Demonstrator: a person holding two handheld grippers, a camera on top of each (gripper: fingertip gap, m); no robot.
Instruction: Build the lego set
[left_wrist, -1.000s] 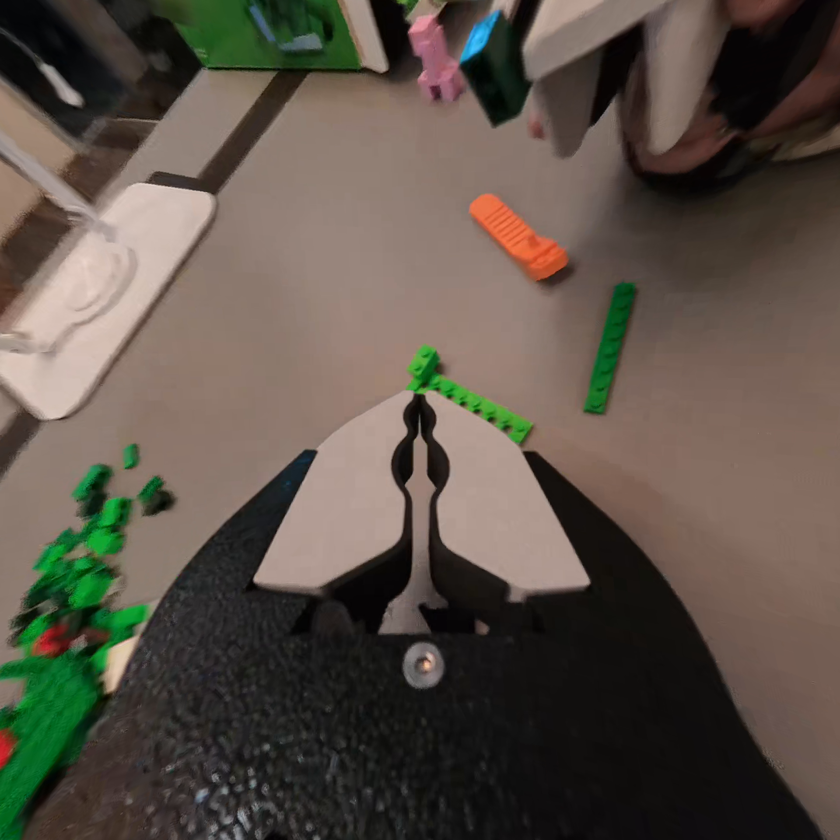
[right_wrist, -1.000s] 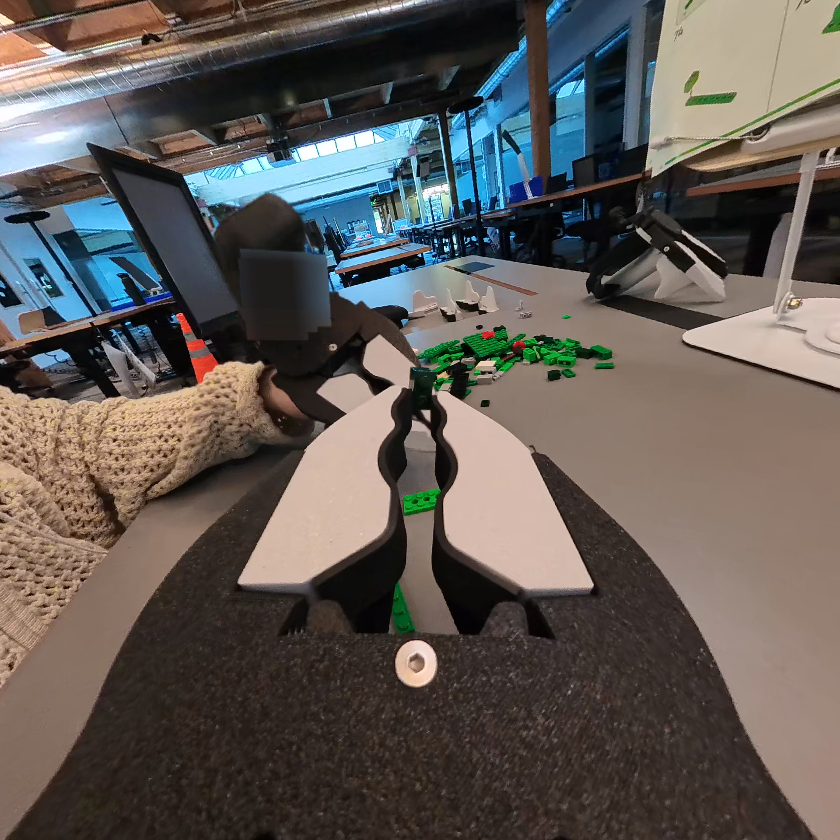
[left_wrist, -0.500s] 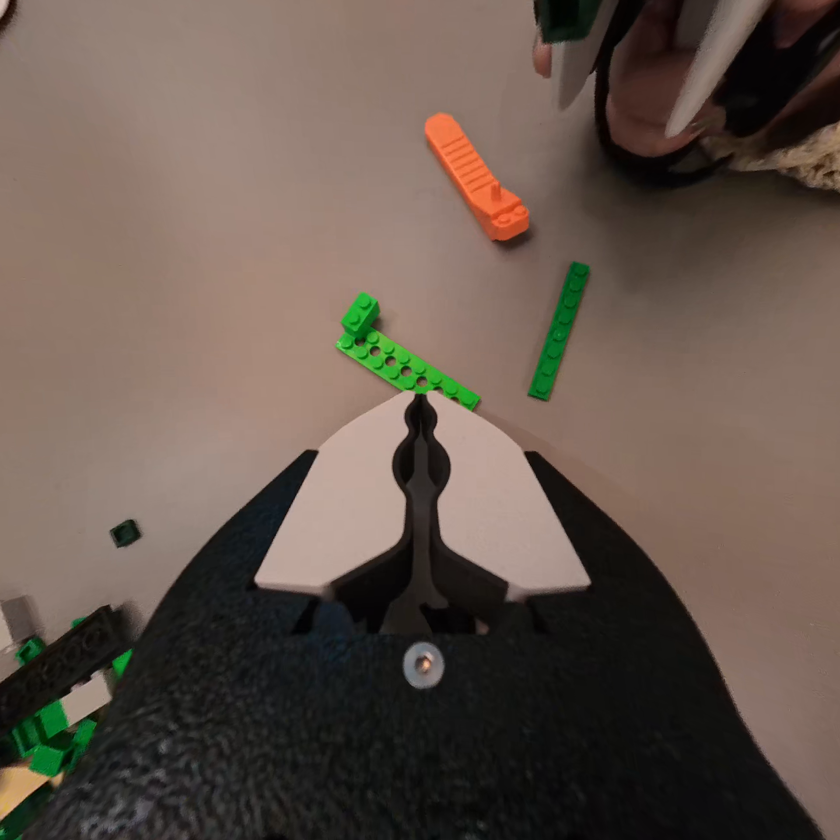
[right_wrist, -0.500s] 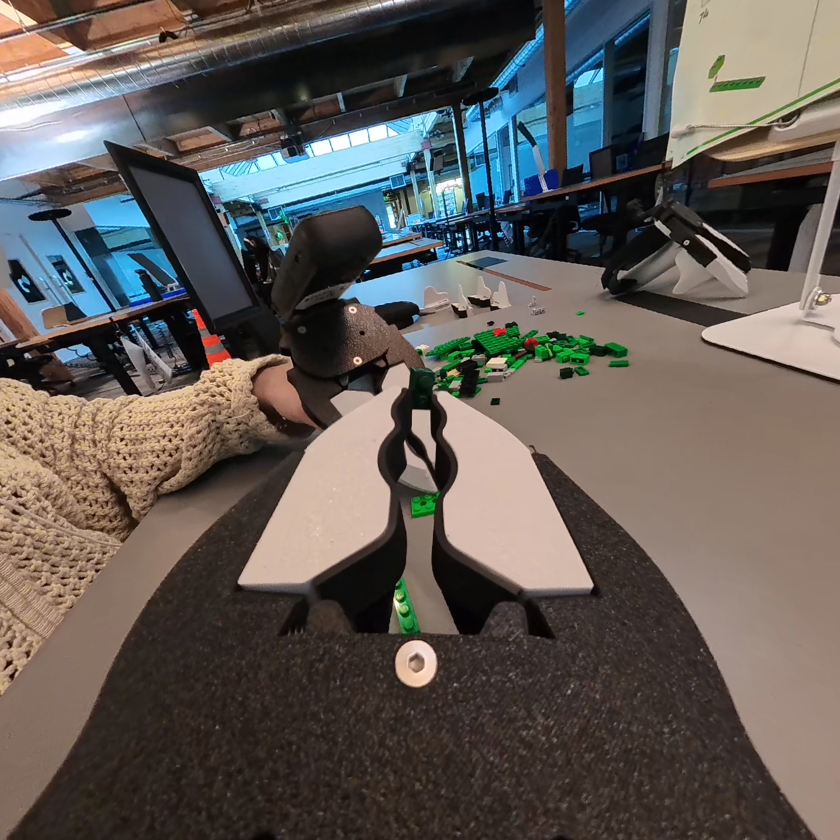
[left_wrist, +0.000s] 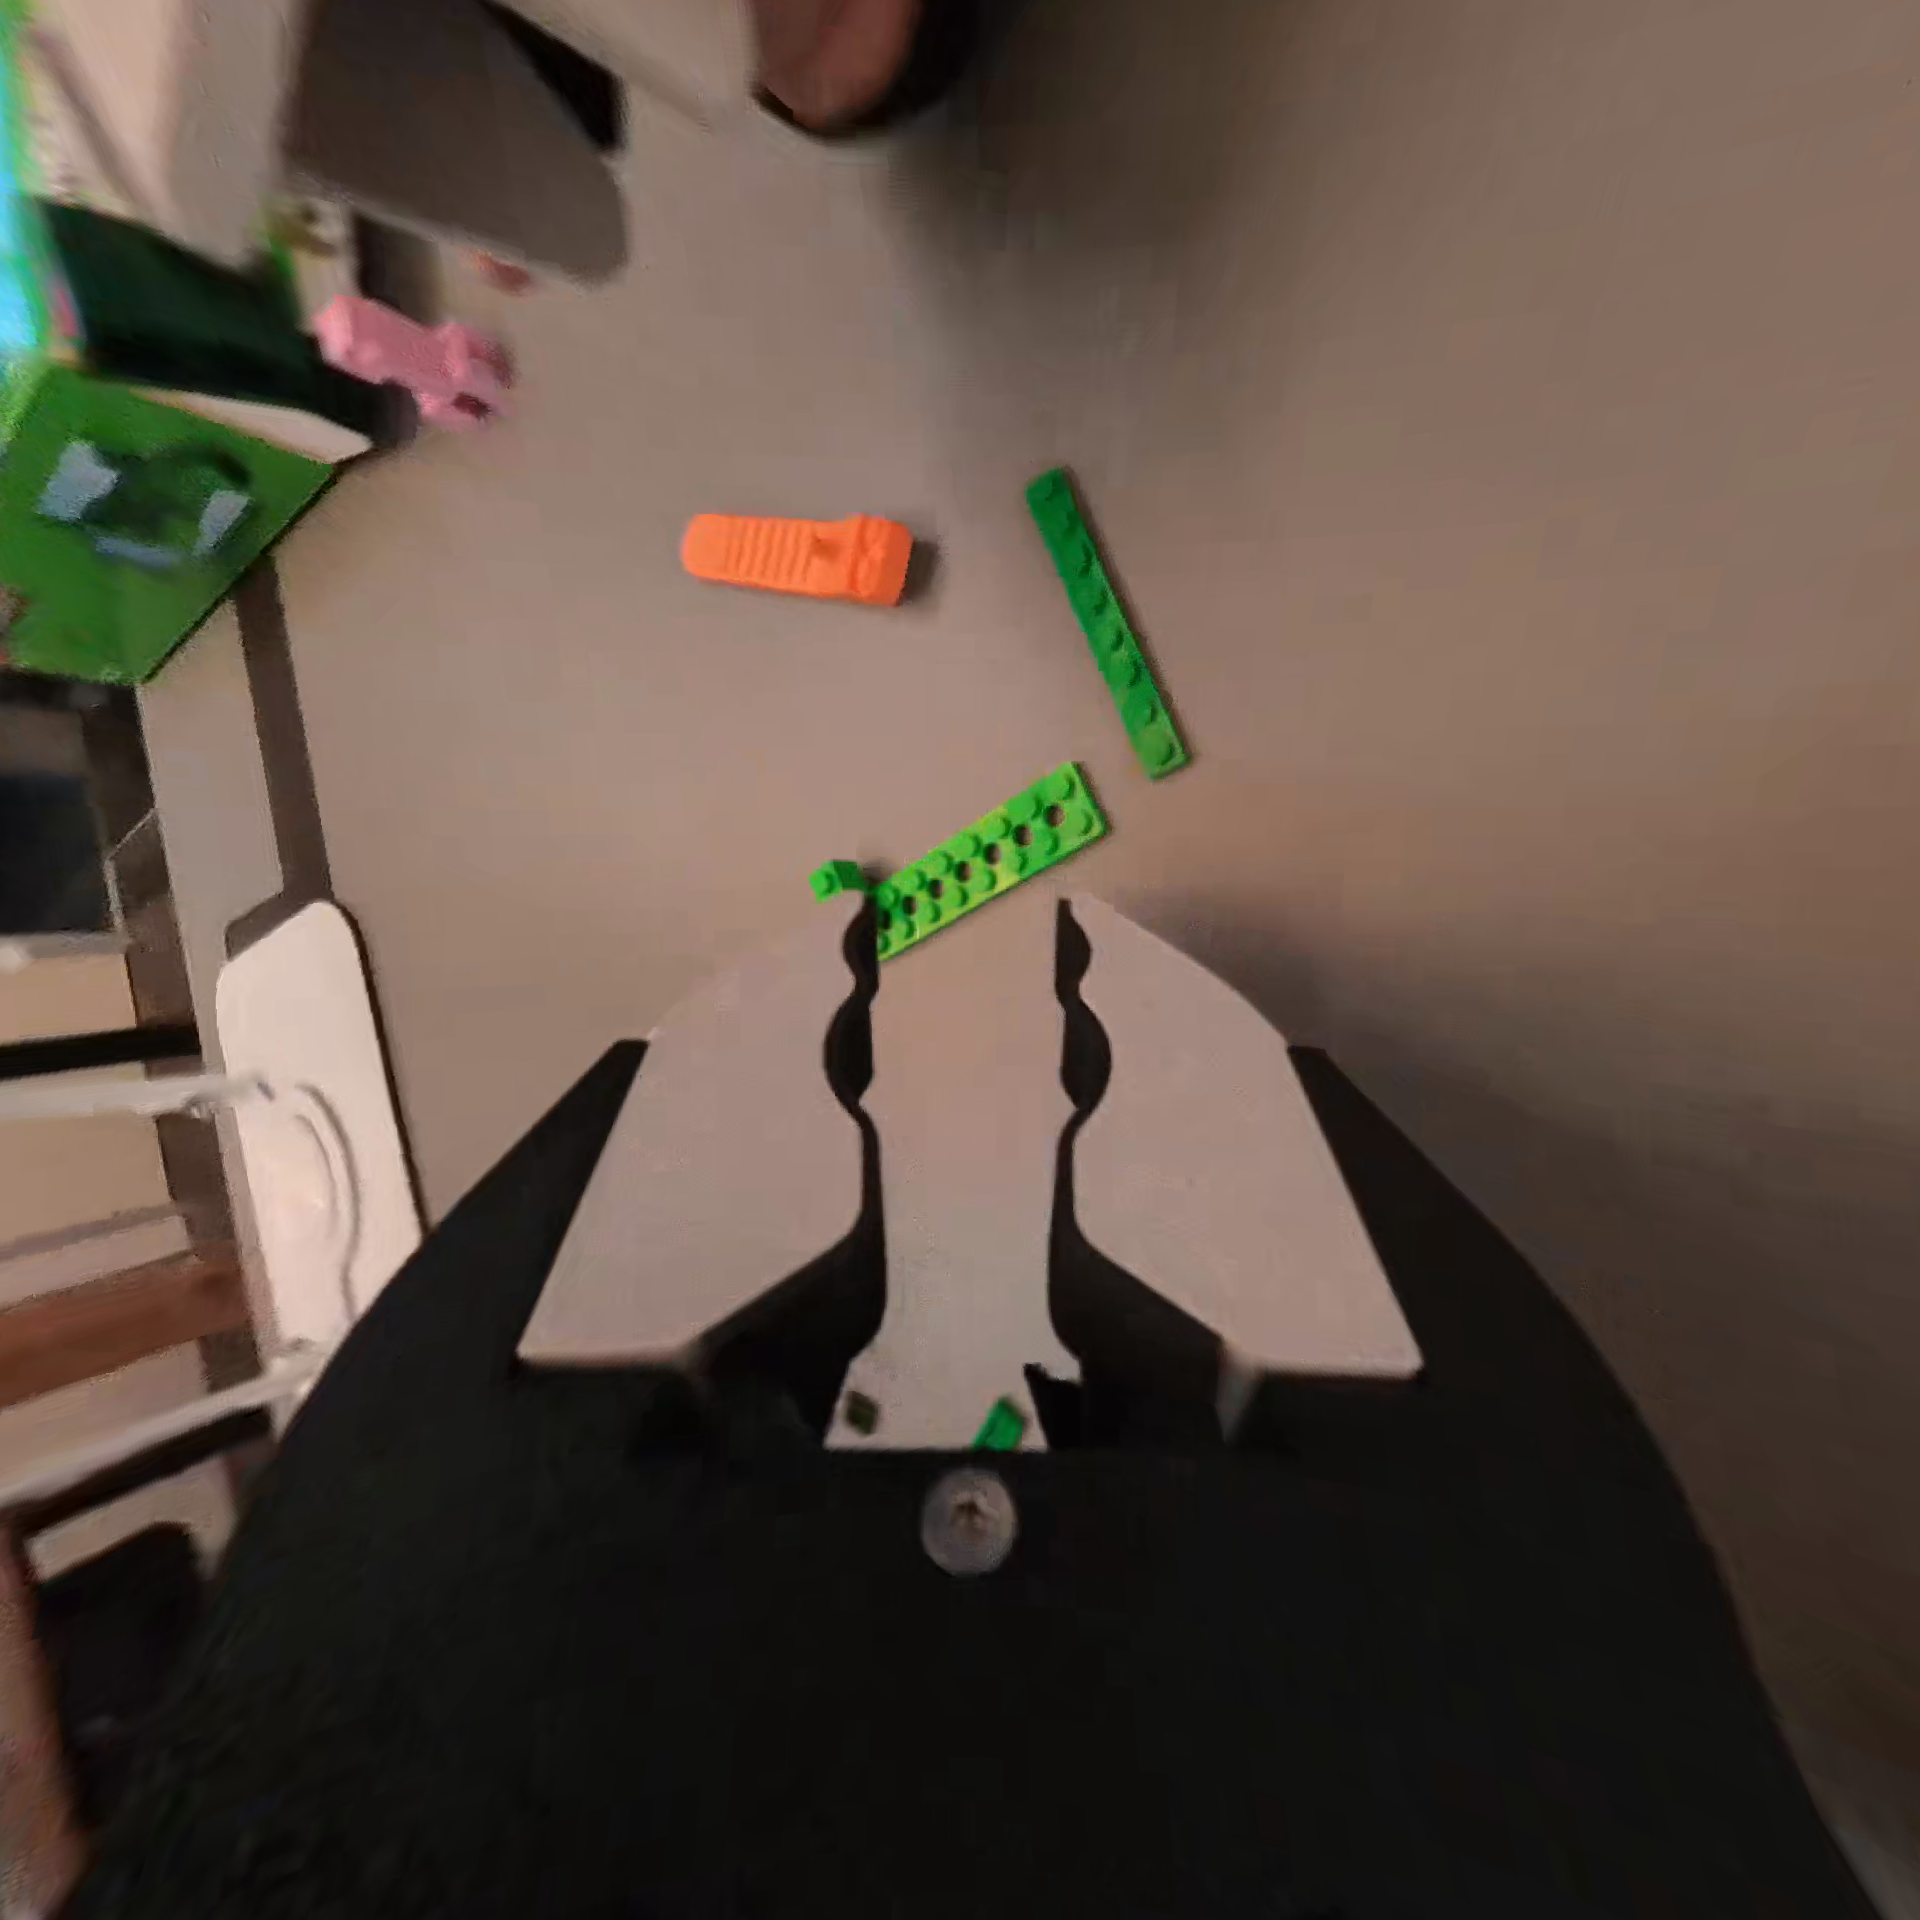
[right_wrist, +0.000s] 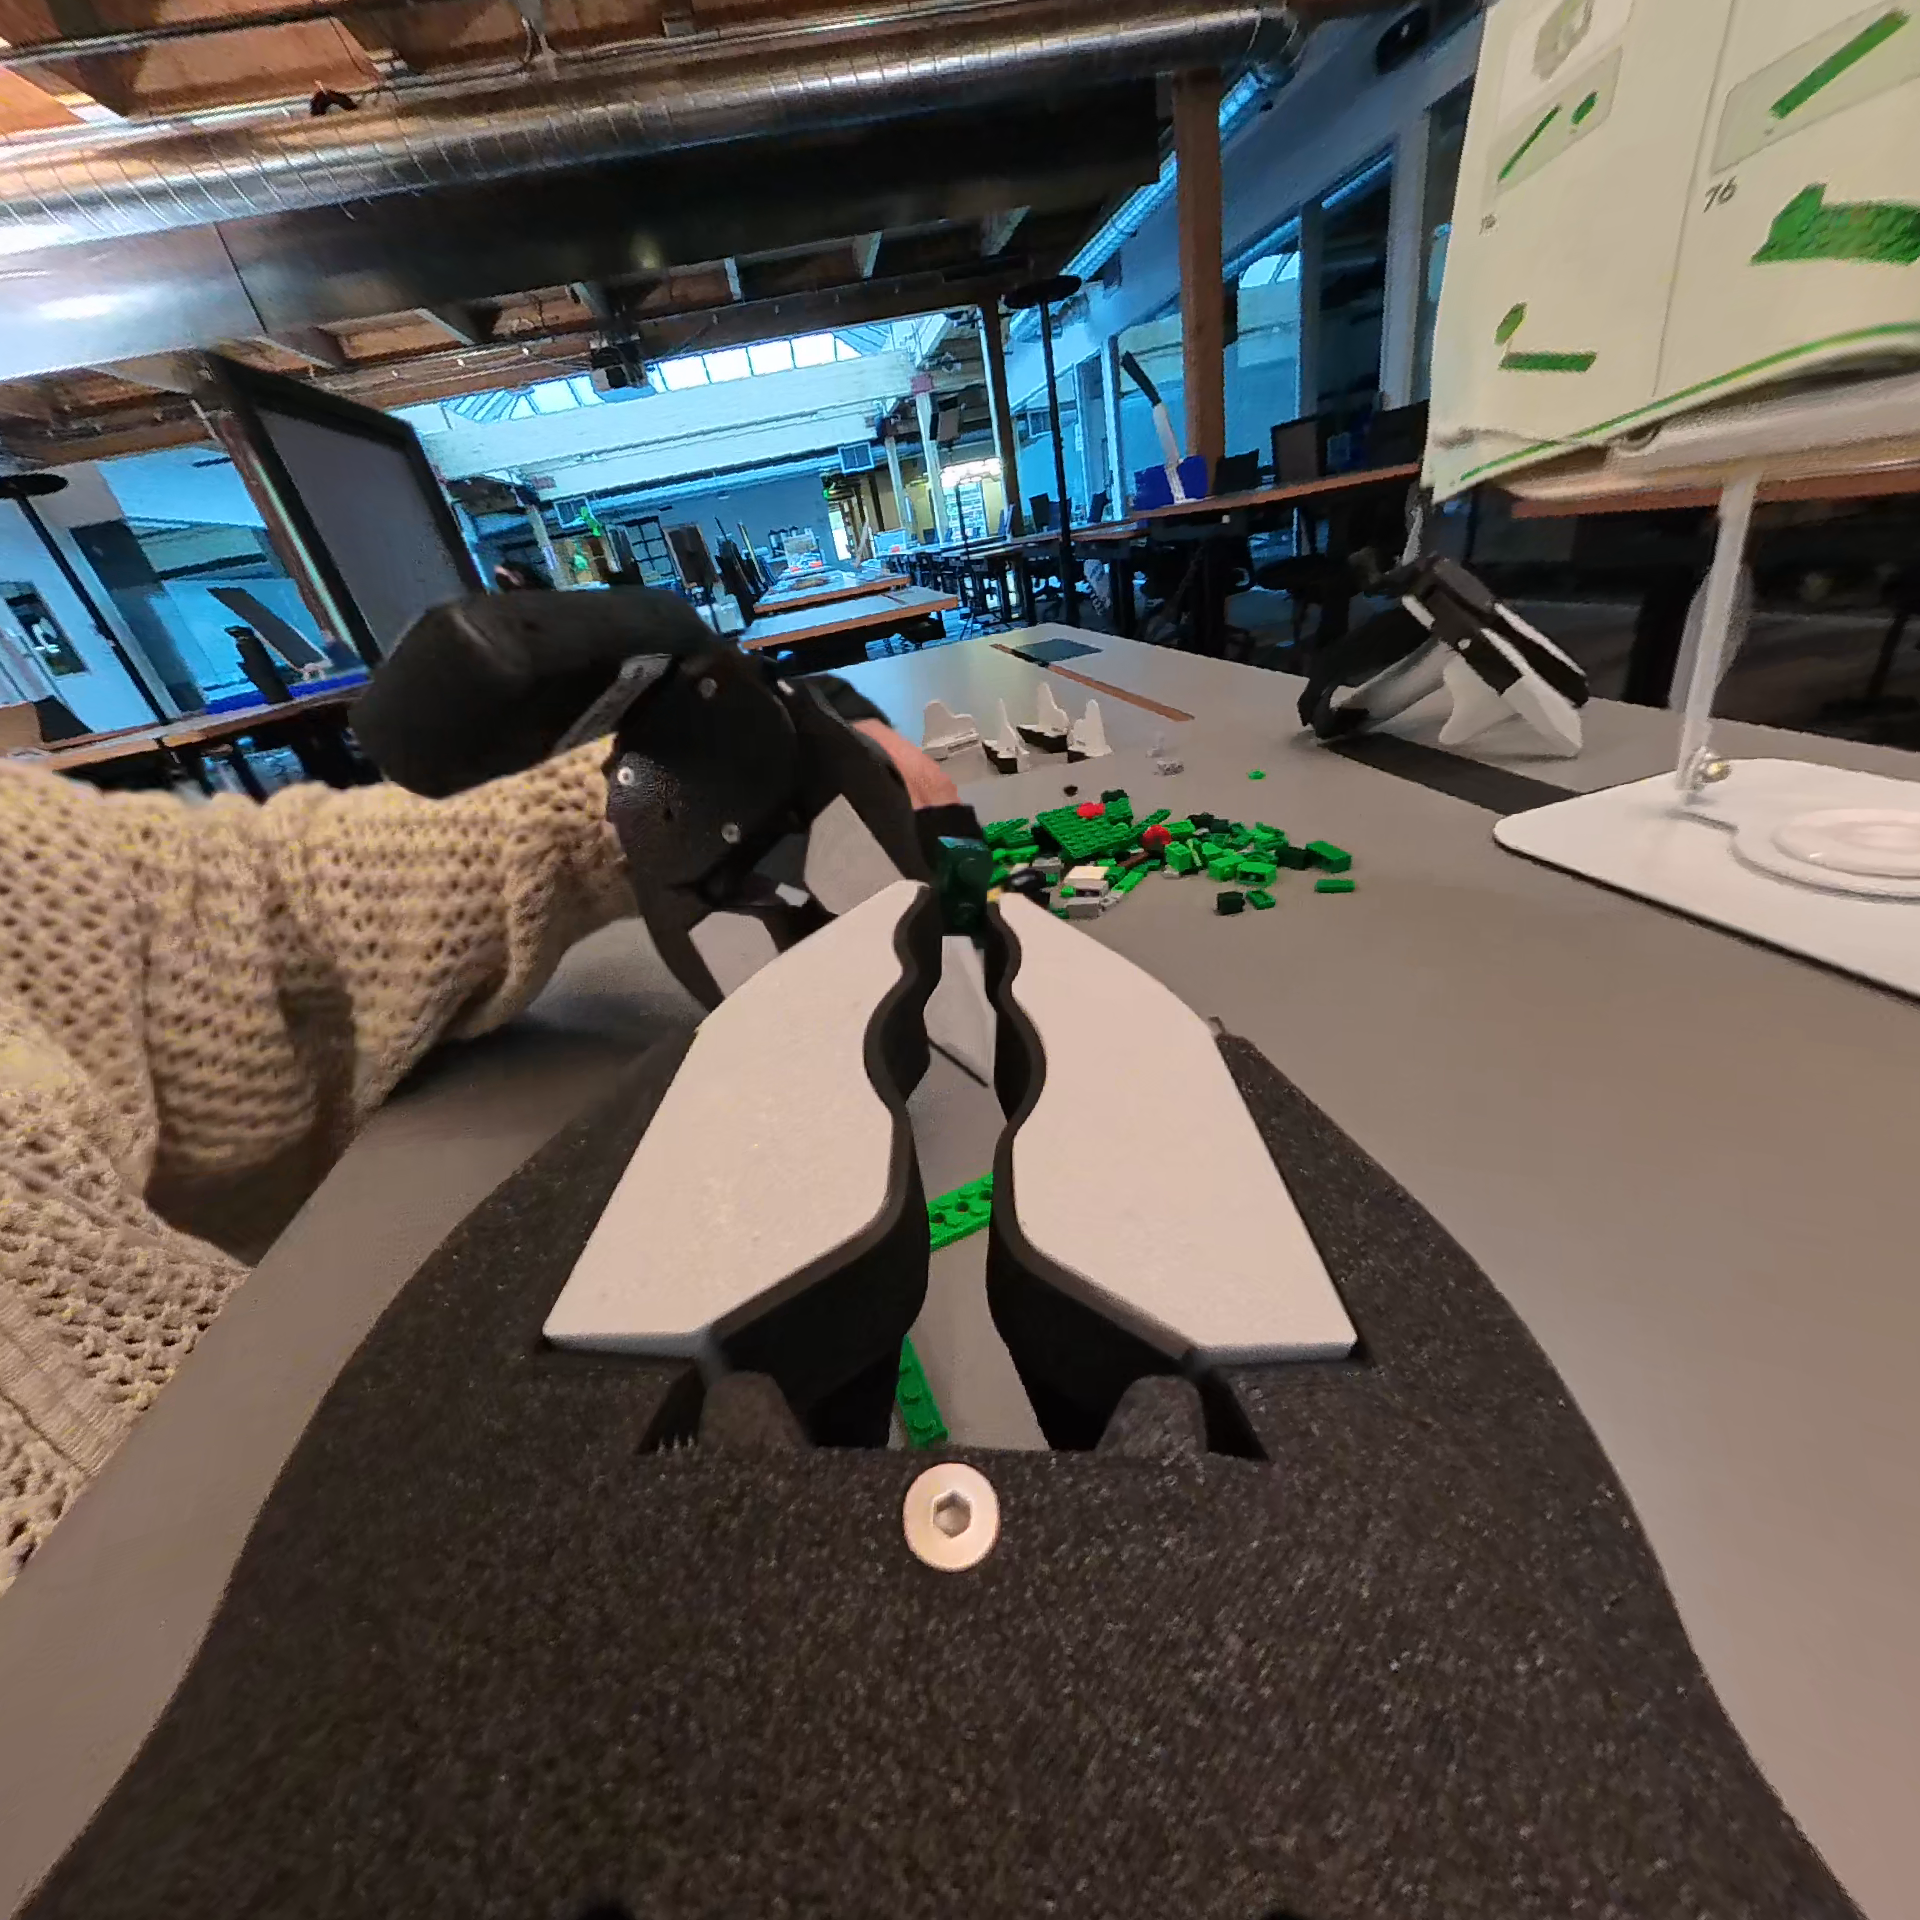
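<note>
In the left wrist view my left gripper (left_wrist: 956, 914) is open and empty, its tips just short of a bright green holed plate (left_wrist: 987, 857) lying on the grey table, with a small green brick (left_wrist: 834, 879) at the plate's left end. A long darker green strip (left_wrist: 1107, 621) lies beyond it. In the right wrist view my right gripper (right_wrist: 961, 899) is shut on a small dark green brick (right_wrist: 961, 873) and holds it above the table. The left gripper's black body (right_wrist: 686, 769) shows beyond it, tilted down. The green plate (right_wrist: 958, 1210) shows between my right fingers.
An orange brick separator (left_wrist: 795, 558), a pink figure (left_wrist: 416, 364) and a green box (left_wrist: 135, 530) lie at the far left. A pile of loose green bricks (right_wrist: 1153, 847) lies mid-table. A white stand base (right_wrist: 1745, 873) holds the instruction booklet (right_wrist: 1683, 239) at right. Spacing between my two grippers at the tips: around 11 cm.
My left gripper has opened and swung round, so the green plate now lies at another angle before its tips. My right gripper still holds the dark green brick, nearly still.
</note>
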